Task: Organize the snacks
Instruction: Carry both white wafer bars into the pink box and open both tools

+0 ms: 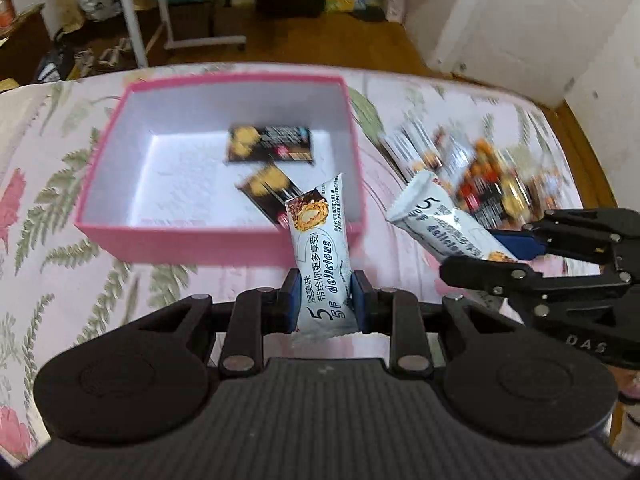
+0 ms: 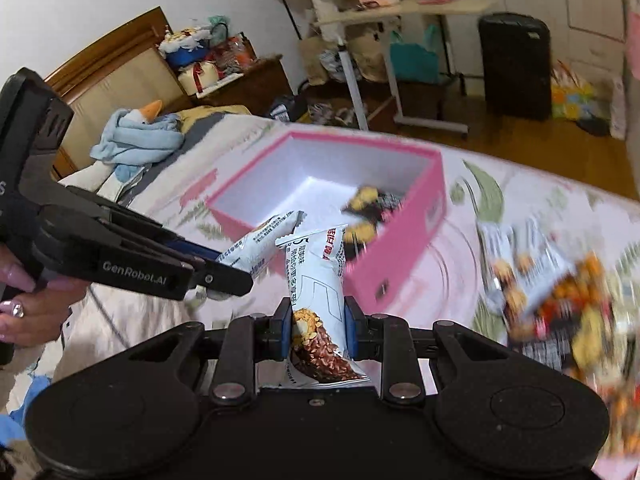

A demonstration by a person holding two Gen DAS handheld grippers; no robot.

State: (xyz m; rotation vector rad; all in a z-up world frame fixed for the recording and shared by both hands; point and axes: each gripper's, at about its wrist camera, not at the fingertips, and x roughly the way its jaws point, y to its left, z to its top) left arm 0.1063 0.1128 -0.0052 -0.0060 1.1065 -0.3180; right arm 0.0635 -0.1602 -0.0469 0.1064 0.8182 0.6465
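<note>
— Flowered bedspread (image 1: 60, 184) over a bed, wooden floor (image 1: 372, 40) behind. What sits on it?

— A pink box (image 1: 224, 236) with white walls inside, holding two dark snack packs (image 1: 270, 144), one flat near the far wall and one tilted nearer the front. To its right on the bedspread lies a blurred pile of snack packs (image 1: 476, 176), well apart from the box.

— And the left gripper (image 1: 325, 300)?

— Closed narrowly on a white snack bar (image 1: 320, 256), clamped near its lower end; the bar stands upright just in front of the box's near wall.

— The right gripper (image 2: 318, 328)?

— Pinched on a second white bar (image 2: 320, 280), upright, its top leaning toward the box's near corner. In the right wrist view the two bars' top ends are close together, though whether they touch is unclear.
</note>
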